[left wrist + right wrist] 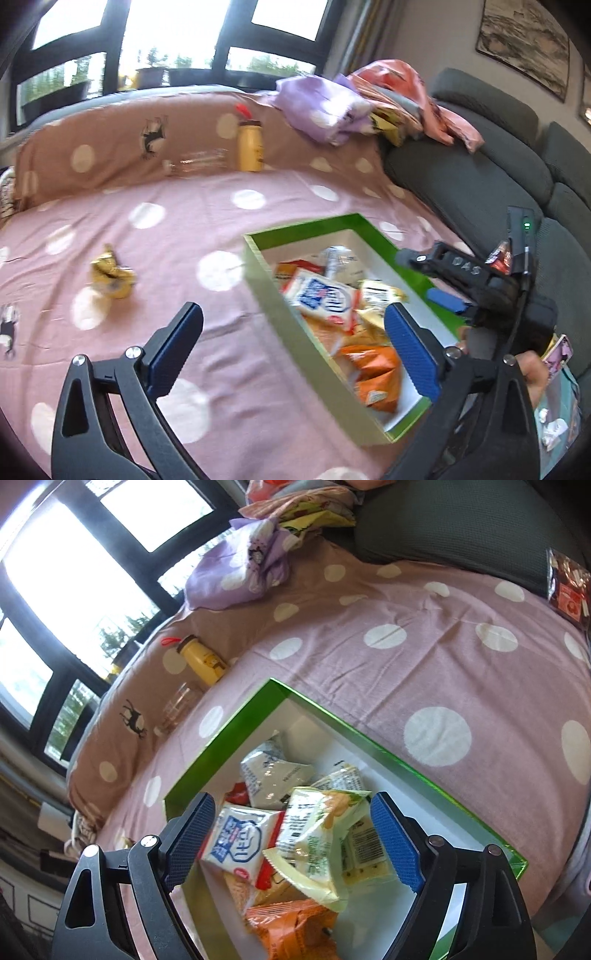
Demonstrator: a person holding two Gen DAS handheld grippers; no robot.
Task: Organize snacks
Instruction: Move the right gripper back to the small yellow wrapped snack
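One pink dotted sheet (window behind) bears a green box.

Pink polka-dot bed carrying a green box of snacks, a crumpled gold packet well apart from it, a yellow bottle beside a glass, purple cloth, and a red-and-black snack pack at the edge.

The bedsheet is dusty pink with big white polka dots. The box has bright green walls and a white inside. In it lie an orange packet, a white one printed blue and red, and a pale yellow-green one. The bottle is yellow, the crumpled cloth lilac, the sofa dark grey.
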